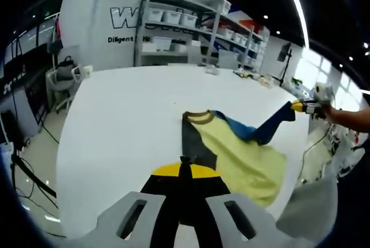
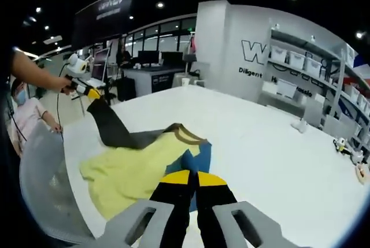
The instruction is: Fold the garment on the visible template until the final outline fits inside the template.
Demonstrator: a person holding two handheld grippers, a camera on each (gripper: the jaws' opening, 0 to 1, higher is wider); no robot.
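A garment with a pale yellow body lies on the white table, its brown collar toward the table's middle. My left gripper is shut on the dark grey sleeve, pulled taut. The right gripper, held by a hand, grips the blue sleeve and holds it out off the table's right edge. In the right gripper view my right gripper is shut on the blue sleeve, beside the yellow body. The left gripper holds the dark sleeve raised at the far left.
Metal shelves with white bins stand beyond the table's far edge, and small items sit near that edge. An office chair is left of the table. A seated person and desks with monitors lie beyond the table.
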